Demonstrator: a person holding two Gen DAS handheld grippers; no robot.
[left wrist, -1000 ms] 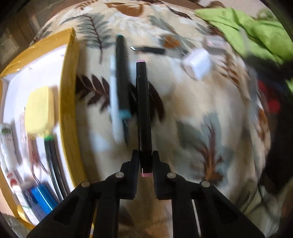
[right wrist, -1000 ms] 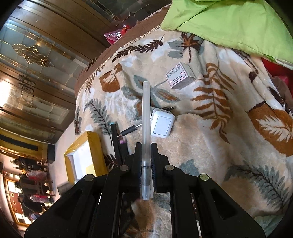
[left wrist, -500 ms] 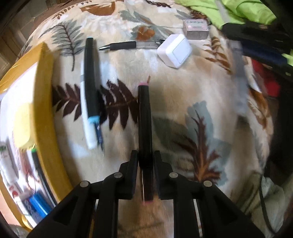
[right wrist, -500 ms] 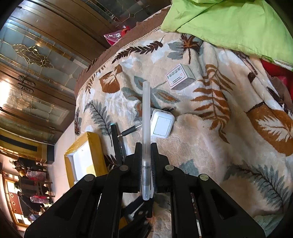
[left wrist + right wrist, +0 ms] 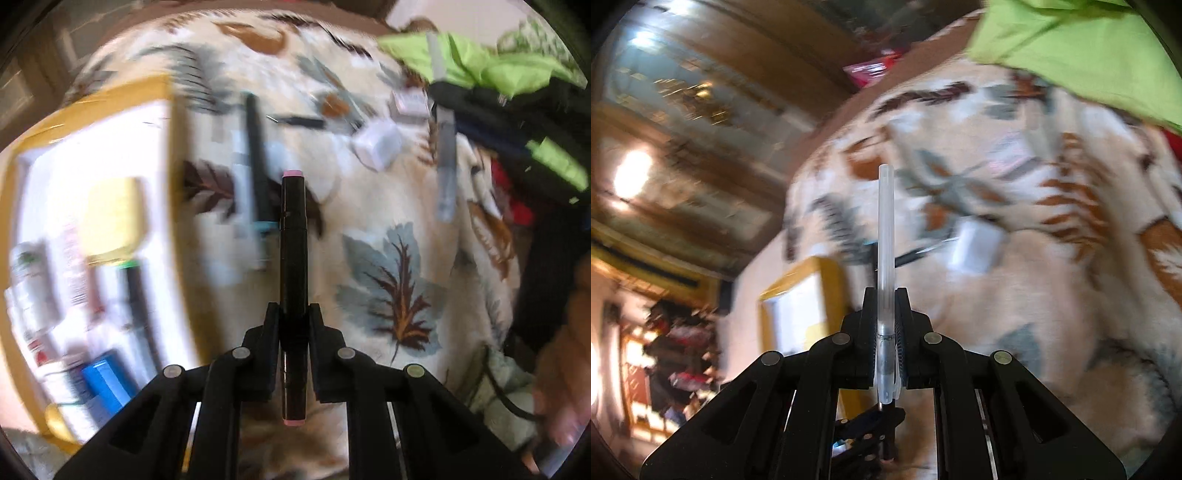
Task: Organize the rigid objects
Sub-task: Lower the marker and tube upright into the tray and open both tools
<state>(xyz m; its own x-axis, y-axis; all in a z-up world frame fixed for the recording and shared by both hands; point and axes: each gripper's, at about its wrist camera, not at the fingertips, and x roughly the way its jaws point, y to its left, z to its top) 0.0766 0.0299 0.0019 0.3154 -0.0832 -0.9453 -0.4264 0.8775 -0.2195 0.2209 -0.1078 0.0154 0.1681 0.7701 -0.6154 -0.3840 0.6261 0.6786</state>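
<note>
Left gripper (image 5: 293,325): closing, clenched on a black marker (image 5: 293,266) with pink end caps, pads pressed to its lower barrel, the rest standing forward between the fingers, clear above a leaf-print blanket (image 5: 388,280). Just left of the marker's far half, down on the blanket: a teal-banded black marker (image 5: 256,166) lying beside a white pen (image 5: 238,184). Farther left: a yellow-rimmed box (image 5: 181,206) holding a yellow sponge (image 5: 110,218), a blue item (image 5: 105,384) and other blurred pieces. Beyond: a thin black pen (image 5: 301,120), a white adapter (image 5: 378,144), a small pinkish box (image 5: 408,103), green fabric (image 5: 480,62).

Right gripper (image 5: 885,321): clenched on a translucent white pen (image 5: 885,236), shaft pointing forward, held above the blanket. Ahead, blurred: the white adapter, the yellow-rimmed box at lower left.
</note>
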